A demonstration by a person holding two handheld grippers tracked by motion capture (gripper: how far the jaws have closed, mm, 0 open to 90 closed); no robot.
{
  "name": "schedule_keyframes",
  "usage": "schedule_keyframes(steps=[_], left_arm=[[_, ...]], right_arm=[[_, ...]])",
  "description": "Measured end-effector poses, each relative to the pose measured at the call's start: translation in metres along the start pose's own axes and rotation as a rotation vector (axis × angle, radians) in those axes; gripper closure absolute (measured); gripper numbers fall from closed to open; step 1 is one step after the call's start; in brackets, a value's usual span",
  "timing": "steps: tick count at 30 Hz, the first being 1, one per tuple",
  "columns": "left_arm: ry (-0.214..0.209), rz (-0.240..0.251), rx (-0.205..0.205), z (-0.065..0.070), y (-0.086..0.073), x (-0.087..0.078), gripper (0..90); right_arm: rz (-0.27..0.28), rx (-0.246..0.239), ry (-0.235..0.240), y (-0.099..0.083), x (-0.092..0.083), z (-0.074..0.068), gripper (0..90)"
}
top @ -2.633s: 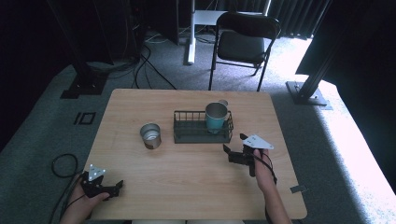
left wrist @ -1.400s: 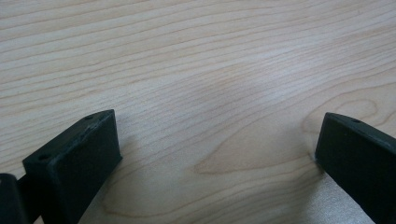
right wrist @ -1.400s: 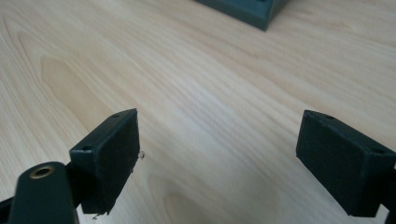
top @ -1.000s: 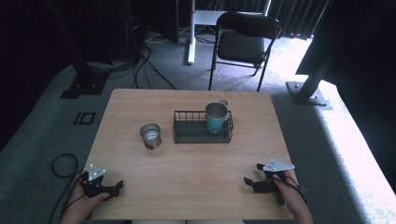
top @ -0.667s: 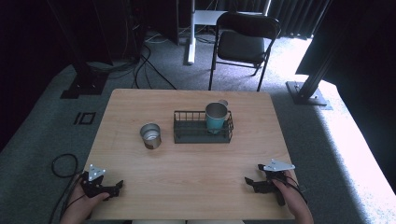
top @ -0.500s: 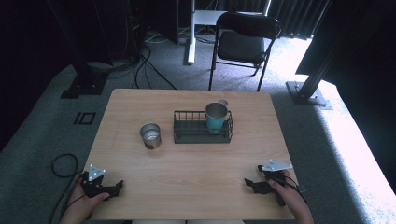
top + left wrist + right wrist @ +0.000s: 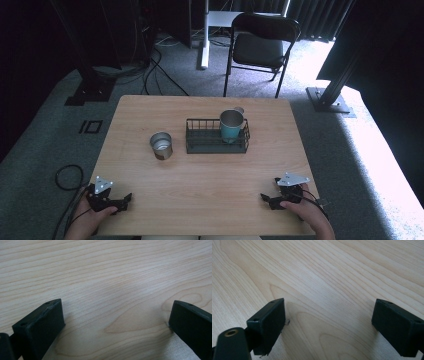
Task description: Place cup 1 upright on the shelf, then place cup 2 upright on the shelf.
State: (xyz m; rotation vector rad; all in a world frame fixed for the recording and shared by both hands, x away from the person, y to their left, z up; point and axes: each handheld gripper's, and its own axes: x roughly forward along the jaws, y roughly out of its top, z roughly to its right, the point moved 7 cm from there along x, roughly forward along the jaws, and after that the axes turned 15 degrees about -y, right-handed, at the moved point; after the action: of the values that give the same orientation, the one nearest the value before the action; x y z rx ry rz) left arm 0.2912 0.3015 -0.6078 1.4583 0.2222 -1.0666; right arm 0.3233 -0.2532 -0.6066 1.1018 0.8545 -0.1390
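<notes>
Cups: two, a teal mug in the wire basket, a silver tin cup beside it.
Tongs: left tongs and right tongs, both wide apart, holding nothing, low on the desk.
Mug look: teal outside, shiny grey inside, upright.

The lower part of the teal metal mug is screened by the near wall of the black wire basket. The person's forearms are cut off by the near edge of the high view. The contents of the small silver tin can cannot be made out.
</notes>
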Motion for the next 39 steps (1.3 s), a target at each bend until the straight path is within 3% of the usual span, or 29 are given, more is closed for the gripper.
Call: schedule_keyframes(steps=[20,31,35,39], left_arm=[[0.001,-0.003,-0.001,0.0,0.0,-0.001,0.6],[-0.081,-0.021,0.08,0.008,-0.003,-0.001,0.6],[-0.116,0.011,0.077,0.013,0.001,-0.001,0.7],[-0.115,0.029,0.091,0.014,0.006,0.002,0.7]], right_arm=[[0.0,0.0,0.0,0.0,0.0,0.0,11.3],[0.0,-0.001,-0.002,0.0,0.0,0.0,11.3],[-0.001,0.004,-0.004,0.0,0.0,0.0,11.3],[-0.001,0.007,-0.008,0.0,0.0,0.0,11.3]])
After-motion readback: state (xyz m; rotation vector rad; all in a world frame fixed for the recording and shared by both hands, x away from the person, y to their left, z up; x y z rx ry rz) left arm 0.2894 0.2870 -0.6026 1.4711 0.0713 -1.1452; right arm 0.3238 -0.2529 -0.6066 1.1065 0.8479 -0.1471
